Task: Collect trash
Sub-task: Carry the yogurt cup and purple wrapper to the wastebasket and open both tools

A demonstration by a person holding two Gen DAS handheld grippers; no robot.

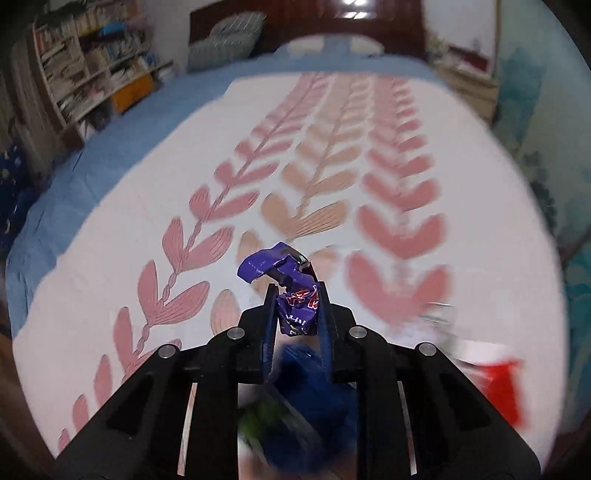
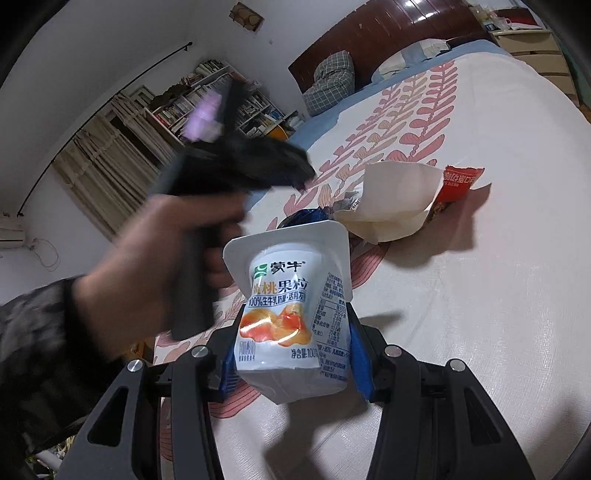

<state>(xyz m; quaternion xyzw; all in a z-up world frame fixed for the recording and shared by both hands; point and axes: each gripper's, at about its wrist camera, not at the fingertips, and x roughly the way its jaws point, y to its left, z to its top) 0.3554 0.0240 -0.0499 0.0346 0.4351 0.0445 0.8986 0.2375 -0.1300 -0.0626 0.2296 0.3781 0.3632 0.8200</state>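
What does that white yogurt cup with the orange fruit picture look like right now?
The small white plastic yogurt cup is pinched across its body between the right gripper's blue-lined fingers, clear of the patterned bedspread. It tilts back, its square rim flange farthest from the camera. The printed label shows orange fruit pieces, a green logo and Chinese text. Its sides look slightly squeezed.

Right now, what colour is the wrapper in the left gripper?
Purple wrapper; clearest in the left wrist view.

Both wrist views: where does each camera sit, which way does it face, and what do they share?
Left wrist: on the left gripper, facing along the bed toward the headboard; jaws pinch a purple wrapper.
Right wrist: on the right gripper, facing across the bed; jaws clamp a yogurt cup; the person's left hand shows.
Shared: leaf-patterned bedspread, bookshelf, red packet.
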